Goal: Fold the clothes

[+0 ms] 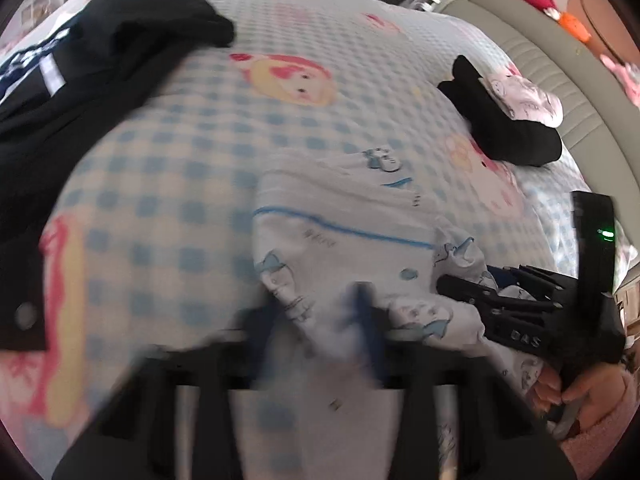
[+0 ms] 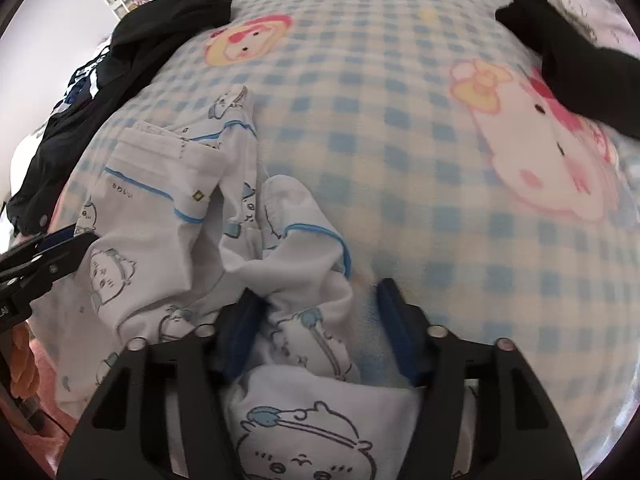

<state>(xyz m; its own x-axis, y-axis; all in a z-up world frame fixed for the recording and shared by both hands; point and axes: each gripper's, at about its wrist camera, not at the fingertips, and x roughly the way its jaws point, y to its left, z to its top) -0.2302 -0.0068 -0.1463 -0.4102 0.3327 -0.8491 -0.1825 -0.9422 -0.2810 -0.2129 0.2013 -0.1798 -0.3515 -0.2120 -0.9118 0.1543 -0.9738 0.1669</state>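
Note:
A white pyjama garment with blue piping and cartoon prints lies crumpled on the blue checked blanket. In the blurred left wrist view my left gripper sits low over its near edge with white cloth between the pads. The right wrist view shows that left gripper with its jaws together at the garment's left edge. My right gripper straddles a bunched fold. Its left pad touches the cloth; the right pad stands apart over bare blanket. That right gripper also shows at the garment's right side.
A large black garment sprawls at the blanket's far left. A folded black piece and a pink-printed cloth lie at the right, near the grey padded bed edge. A hand in a pink sleeve holds the right gripper's handle.

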